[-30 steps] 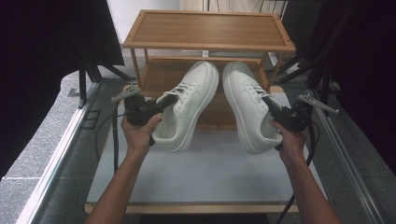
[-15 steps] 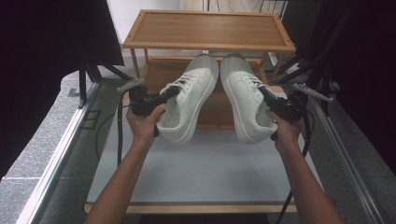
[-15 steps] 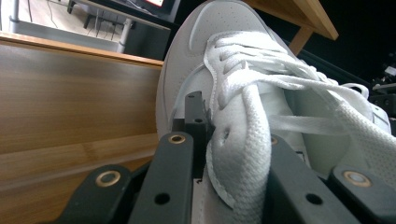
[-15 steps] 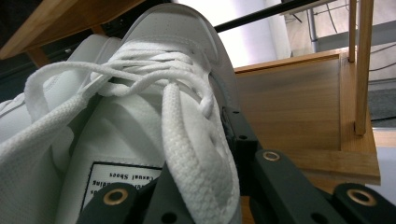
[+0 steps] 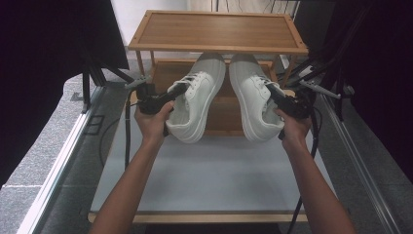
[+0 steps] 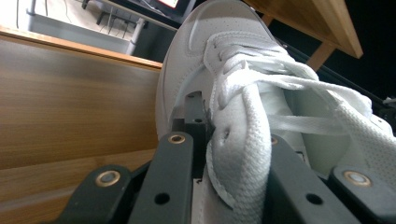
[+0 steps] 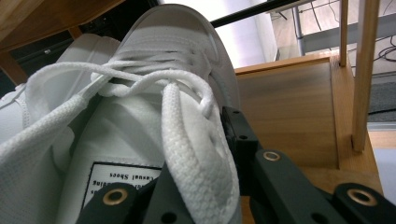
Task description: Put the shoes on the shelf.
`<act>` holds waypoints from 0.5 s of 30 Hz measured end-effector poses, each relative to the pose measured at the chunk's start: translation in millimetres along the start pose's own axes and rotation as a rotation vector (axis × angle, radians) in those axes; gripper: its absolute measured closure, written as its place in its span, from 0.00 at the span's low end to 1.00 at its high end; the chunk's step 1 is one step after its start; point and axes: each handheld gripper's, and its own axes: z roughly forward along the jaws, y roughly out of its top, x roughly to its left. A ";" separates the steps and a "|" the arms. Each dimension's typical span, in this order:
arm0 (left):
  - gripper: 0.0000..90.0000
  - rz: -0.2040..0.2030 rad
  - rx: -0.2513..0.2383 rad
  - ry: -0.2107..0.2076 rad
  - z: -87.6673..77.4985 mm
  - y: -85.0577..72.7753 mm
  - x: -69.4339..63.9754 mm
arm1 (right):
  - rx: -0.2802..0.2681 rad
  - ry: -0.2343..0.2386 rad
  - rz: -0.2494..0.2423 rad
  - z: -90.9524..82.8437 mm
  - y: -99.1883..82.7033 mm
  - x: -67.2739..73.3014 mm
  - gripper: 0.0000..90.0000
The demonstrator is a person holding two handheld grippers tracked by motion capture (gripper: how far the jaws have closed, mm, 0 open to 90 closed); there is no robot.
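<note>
Wooden rack (image 5: 216, 30) at 12 o'clock: left gripper (image 5: 168, 96) and right gripper (image 5: 278, 97) each clamp a white sneaker's collar — left sneaker (image 5: 197, 100), right sneaker (image 5: 254, 97) — mid-carry, next slide both toes-first onto lower shelf (image 5: 221, 114).

Right gripper (image 7: 198, 196) clamped on side wall of white sneaker (image 7: 154, 93), laces w/ loops on top, printed label inside. Second white shoe (image 7: 88, 46) just left. Wooden shelf (image 7: 289, 107) far right, upright post (image 7: 364, 70) at its edge.
</note>
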 end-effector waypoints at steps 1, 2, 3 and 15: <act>0.92 0.000 0.000 0.000 0.0 0.0 0.0 | 0.000 0.000 0.000 0.0 0.0 0.0 0.93; 0.92 -0.002 0.001 0.009 2.2 1.3 0.9 | 0.000 -0.008 0.002 3.1 2.2 0.9 0.92; 0.92 -0.002 0.001 0.009 2.2 1.3 0.9 | 0.000 -0.008 0.002 3.1 2.2 0.9 0.92; 0.91 -0.037 0.005 0.047 17.3 10.2 6.4 | -0.005 -0.050 0.010 23.1 11.7 7.9 0.92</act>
